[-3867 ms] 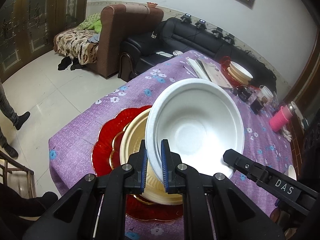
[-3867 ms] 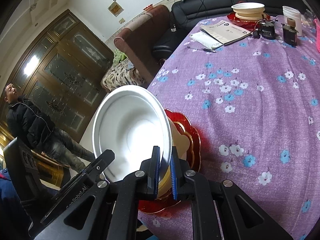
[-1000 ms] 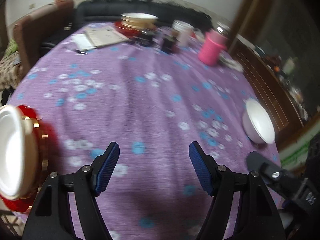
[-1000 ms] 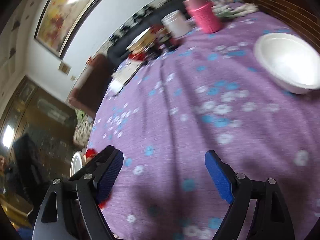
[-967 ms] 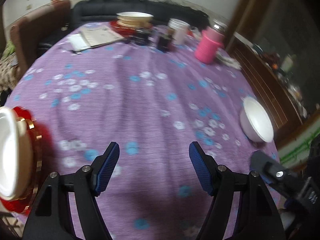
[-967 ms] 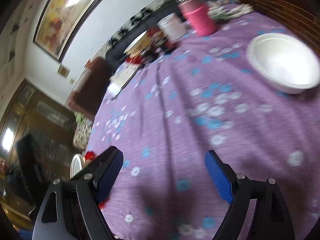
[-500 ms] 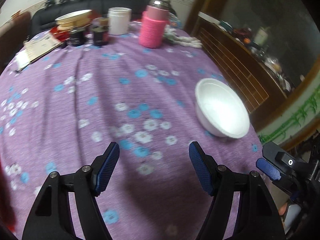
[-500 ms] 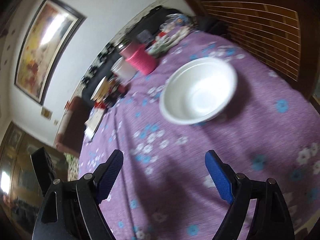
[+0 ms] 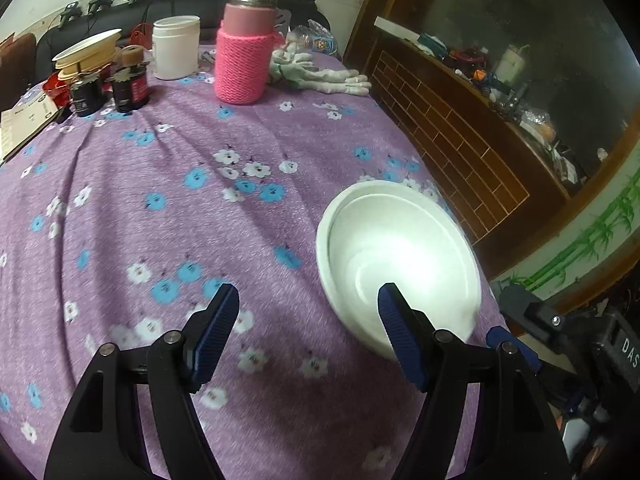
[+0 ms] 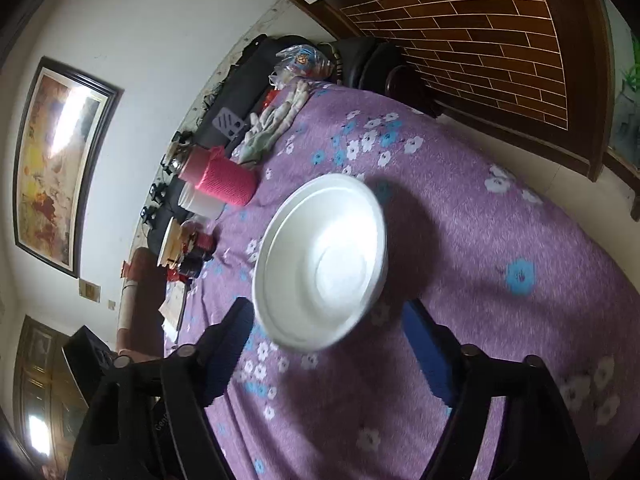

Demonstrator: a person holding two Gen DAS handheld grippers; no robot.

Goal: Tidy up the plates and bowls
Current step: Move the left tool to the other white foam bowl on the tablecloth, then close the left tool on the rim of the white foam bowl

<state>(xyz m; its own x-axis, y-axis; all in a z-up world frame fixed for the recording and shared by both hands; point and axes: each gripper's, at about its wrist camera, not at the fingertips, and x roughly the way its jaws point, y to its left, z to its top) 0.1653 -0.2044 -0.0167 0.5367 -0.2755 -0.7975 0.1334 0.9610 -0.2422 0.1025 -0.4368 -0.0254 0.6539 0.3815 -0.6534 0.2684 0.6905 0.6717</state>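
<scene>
White bowl (image 9: 396, 256) sits upright, mouth up, round so no long axis, near the tabletop's (image 9: 160, 208) right edge. Left gripper (image 9: 308, 330) open and empty; right gripper (image 10: 328, 344) closing, pads not yet touching the bowl.

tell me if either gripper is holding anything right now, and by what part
Nothing is held. The left gripper is open over the tablecloth; the right gripper has its jaws closing around the white bowl's near rim, not yet gripping it.

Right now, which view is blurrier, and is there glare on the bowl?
Right wrist view is blurrier: the right gripper, jaws closing, smears, and the bowl rim streaks. Left wrist view is sharper, though the bowl centre blows out white. Both bend straight lines, fisheye.
</scene>
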